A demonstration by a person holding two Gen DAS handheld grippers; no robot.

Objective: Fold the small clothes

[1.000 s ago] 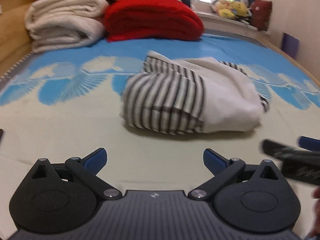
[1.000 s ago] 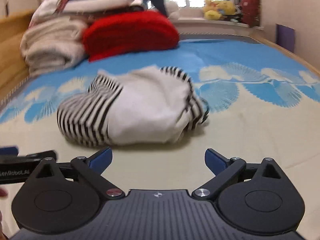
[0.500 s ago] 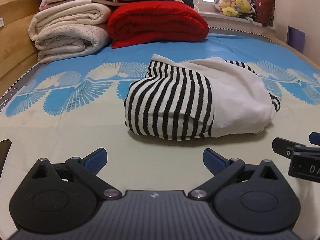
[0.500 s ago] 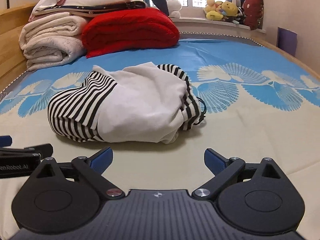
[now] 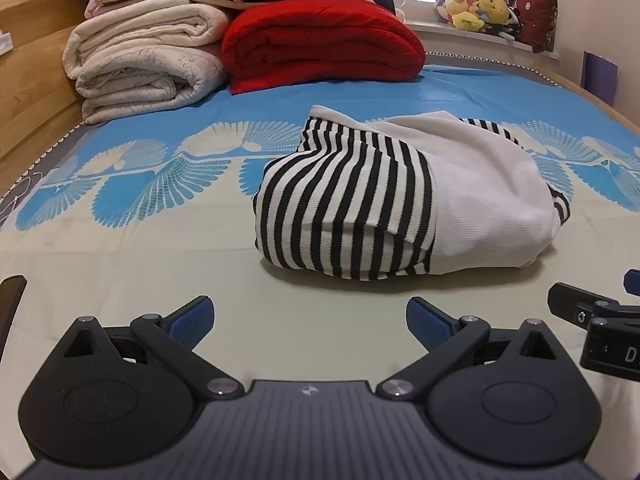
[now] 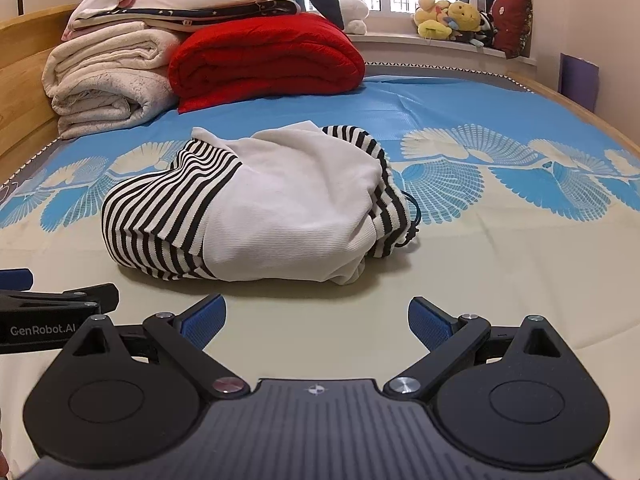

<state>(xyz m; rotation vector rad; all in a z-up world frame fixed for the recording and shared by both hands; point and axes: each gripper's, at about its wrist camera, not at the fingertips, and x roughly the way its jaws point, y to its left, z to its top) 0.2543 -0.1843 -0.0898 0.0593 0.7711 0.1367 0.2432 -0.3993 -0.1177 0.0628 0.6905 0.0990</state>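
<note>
While the left gripper (image 5: 310, 316) hovers with jaws spread and empty, the striped garment (image 5: 404, 200) lies bundled on the bedsheet (image 5: 120, 248) ahead, apart from the fingertips. Right view: right gripper (image 6: 316, 316) likewise agape, holding nothing; garment (image 6: 256, 208) ahead, slightly leftward, well short of the red blanket (image 6: 268, 60).

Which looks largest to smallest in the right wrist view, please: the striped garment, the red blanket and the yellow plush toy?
1. Striped garment, though it lies nearest the camera.
2. Red blanket, close in apparent size, so this ranking is unsure.
3. Yellow plush toy, clearly smallest.
</note>
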